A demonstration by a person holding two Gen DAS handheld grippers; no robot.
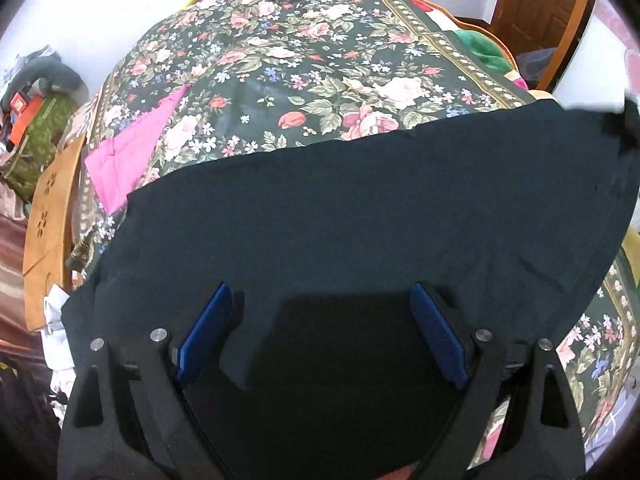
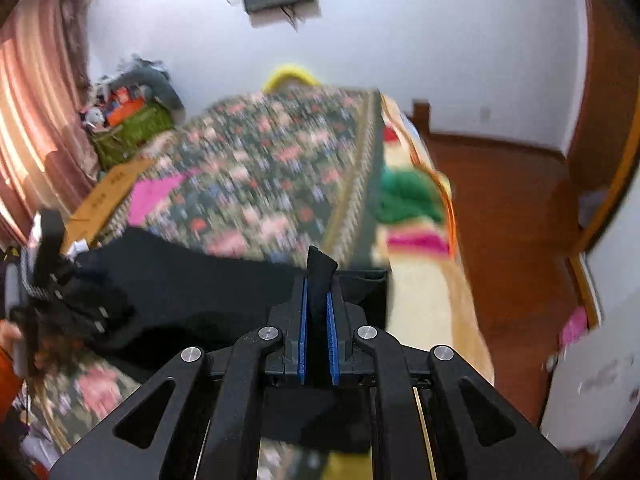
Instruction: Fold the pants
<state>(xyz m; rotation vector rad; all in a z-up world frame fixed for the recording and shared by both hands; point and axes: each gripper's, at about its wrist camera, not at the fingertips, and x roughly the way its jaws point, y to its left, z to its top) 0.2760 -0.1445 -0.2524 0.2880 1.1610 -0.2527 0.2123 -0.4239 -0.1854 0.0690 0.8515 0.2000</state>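
Observation:
Dark navy pants [image 1: 360, 208] lie spread across the near part of a bed with a floral cover [image 1: 280, 60]. My left gripper [image 1: 322, 300] is open, its blue pads wide apart just above the pants' near edge, holding nothing. My right gripper [image 2: 318, 300] is shut on a fold of the pants [image 2: 320, 268], which pokes up between its blue pads. In the right wrist view the pants [image 2: 200, 280] stretch left toward the left gripper [image 2: 56, 280]. The right wrist view is motion-blurred.
A pink cloth [image 1: 132, 148] lies on the bed's left side beside a cardboard piece [image 1: 48, 216]. A green bag with clutter [image 1: 36, 136] sits at the far left. A colourful blanket [image 2: 412, 200] hangs off the bed's right edge. Wooden floor [image 2: 500, 220] and door lie right.

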